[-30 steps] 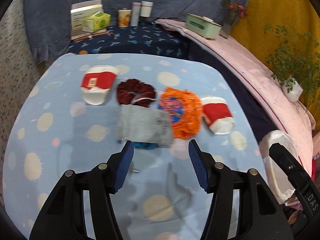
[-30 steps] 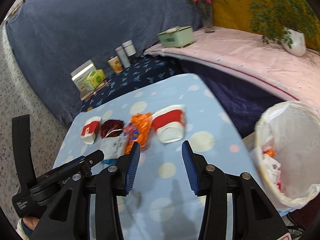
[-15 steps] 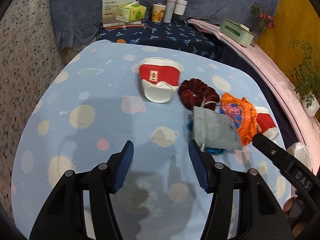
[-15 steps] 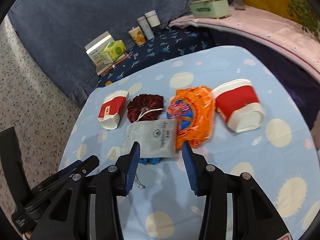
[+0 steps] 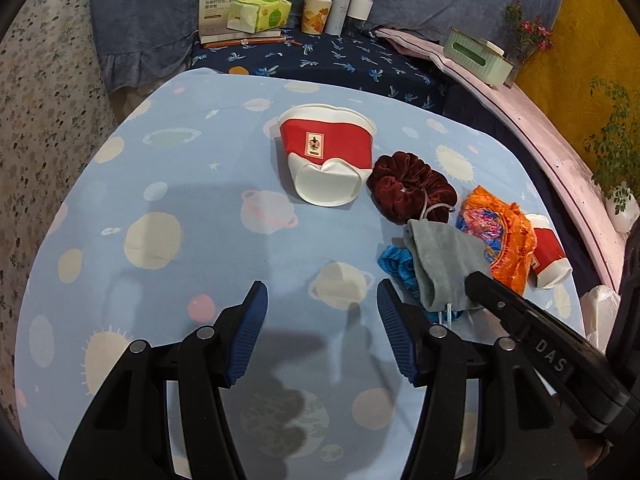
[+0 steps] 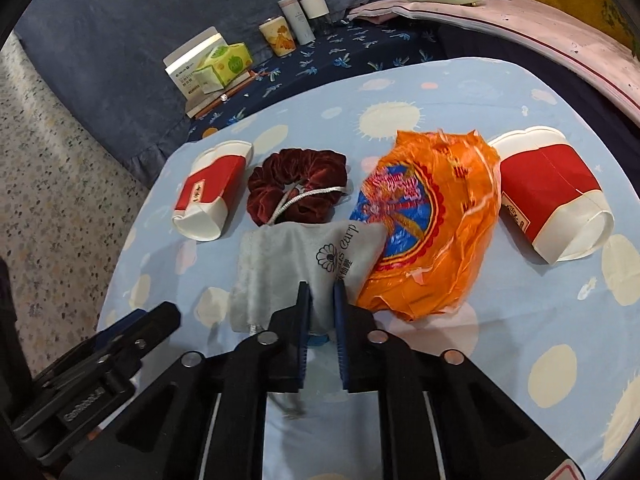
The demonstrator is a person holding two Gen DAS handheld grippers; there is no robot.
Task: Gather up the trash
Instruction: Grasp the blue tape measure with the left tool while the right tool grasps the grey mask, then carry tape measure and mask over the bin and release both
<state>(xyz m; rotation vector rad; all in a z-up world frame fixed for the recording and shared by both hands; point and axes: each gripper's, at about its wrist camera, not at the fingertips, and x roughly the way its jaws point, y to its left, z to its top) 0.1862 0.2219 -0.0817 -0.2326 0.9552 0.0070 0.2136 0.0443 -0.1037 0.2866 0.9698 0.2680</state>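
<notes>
The right gripper [image 6: 322, 292] is closing, its jaws narrowed from wide apart onto the near edge of the soft grey drawstring pouch [image 6: 304, 260], at six o'clock below the crumpled orange plastic wrapper [image 6: 432, 224]. The left gripper [image 5: 320, 300] is hovering half-open, empty.

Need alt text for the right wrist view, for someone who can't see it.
The right gripper is closing on the near edge of a grey drawstring pouch on a blue planet-print tablecloth. Behind lie an orange wrapper, a maroon scrunchie and two crushed red-and-white paper cups.
</notes>
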